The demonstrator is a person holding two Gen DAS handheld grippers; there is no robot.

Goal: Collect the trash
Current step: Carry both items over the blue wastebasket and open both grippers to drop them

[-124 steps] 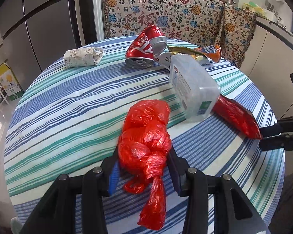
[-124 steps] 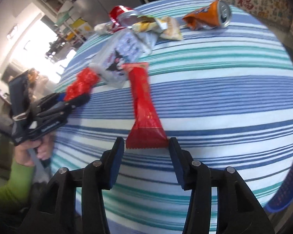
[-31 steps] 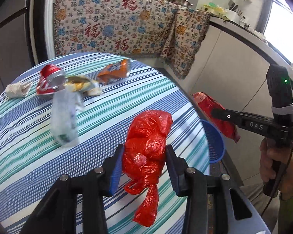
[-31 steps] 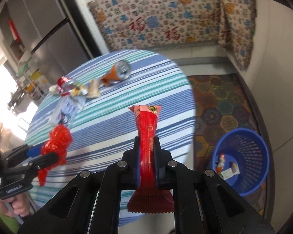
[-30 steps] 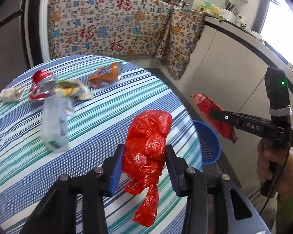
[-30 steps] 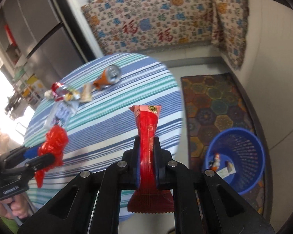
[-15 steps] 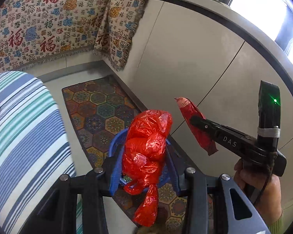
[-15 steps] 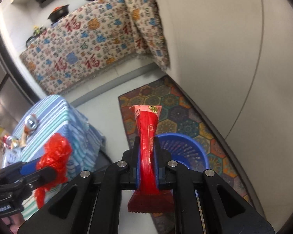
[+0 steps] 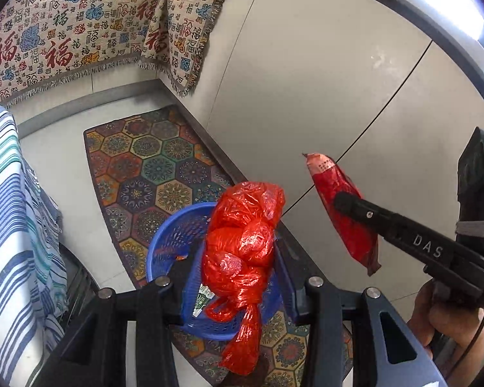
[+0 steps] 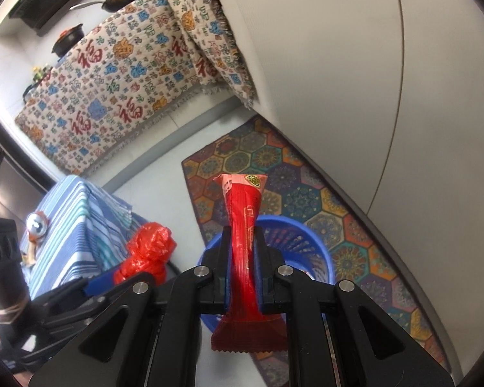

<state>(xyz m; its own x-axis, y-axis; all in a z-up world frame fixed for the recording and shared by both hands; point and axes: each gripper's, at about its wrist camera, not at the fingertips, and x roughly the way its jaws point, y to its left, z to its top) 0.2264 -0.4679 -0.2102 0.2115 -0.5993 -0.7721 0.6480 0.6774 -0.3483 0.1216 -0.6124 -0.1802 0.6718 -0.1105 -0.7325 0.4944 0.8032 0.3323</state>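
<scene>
We hold both pieces of trash in the air above the floor: our left tongs point(image 9: 238, 258) clamp a knotted red plastic bag point(image 9: 242, 245), our right tongs point(image 10: 242, 264) pinch a long red snack wrapper point(image 10: 243, 242) upright between their blue pads. Just below and beyond them, a blue mesh basket point(image 10: 319, 248) stands on a hexagon-patterned rug point(image 9: 145, 161). To the left, the striped worktop point(image 10: 67, 222) carries a crushed can point(image 10: 35, 224).

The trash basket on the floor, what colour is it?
Blue trash basket, clearest in the right wrist view.
</scene>
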